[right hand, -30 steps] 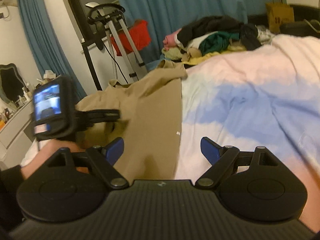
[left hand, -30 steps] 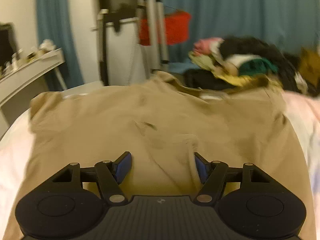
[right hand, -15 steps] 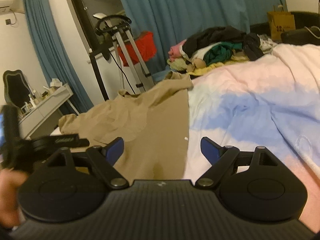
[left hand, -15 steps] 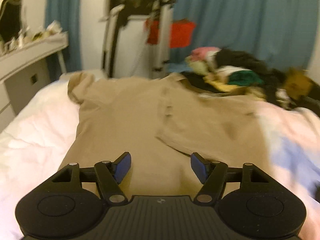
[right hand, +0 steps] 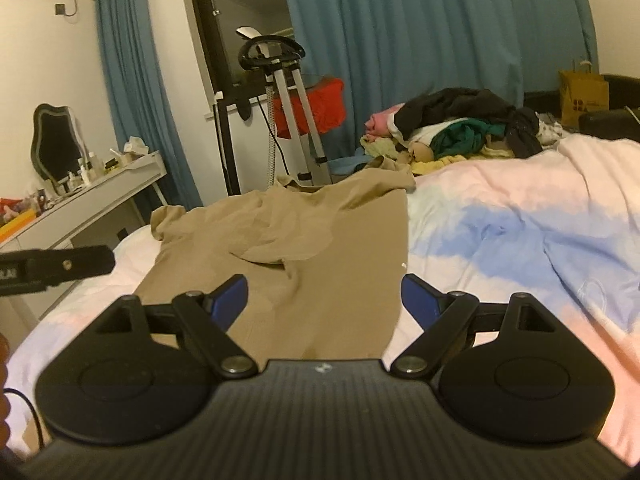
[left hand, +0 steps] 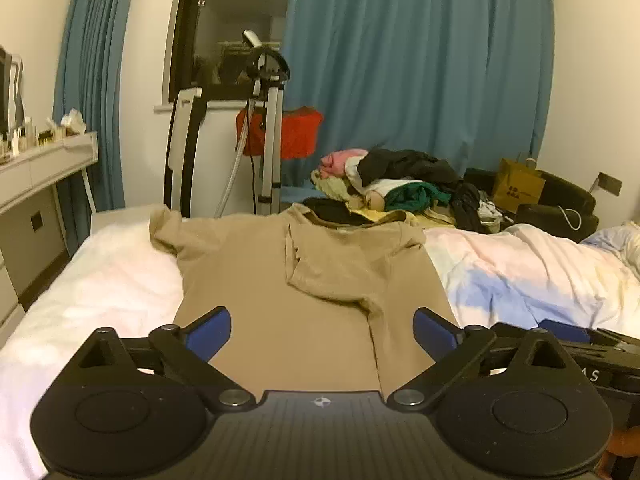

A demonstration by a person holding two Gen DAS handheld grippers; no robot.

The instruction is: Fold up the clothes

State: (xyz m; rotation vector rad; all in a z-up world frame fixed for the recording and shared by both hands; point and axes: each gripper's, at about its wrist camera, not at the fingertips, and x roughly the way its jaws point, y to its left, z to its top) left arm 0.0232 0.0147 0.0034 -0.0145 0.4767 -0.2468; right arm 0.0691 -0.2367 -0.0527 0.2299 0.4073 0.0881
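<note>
Now mid-fold: tan shirt (left hand: 280, 288) flat on bed (left hand: 540, 276), right sleeve already turned in, left sleeve still out. My left gripper (left hand: 322, 330) and right gripper (right hand: 324, 294) both spread wide, holding nothing, above hem. Next, I judge: pinch left sleeve, fold inward.

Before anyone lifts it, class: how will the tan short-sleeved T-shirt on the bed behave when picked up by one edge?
The tan short-sleeved T-shirt is probably floppy: its folded-over sleeve lies creased. It likely drapes and unfolds if lifted at one point. It looks thin, so probably light.
</note>
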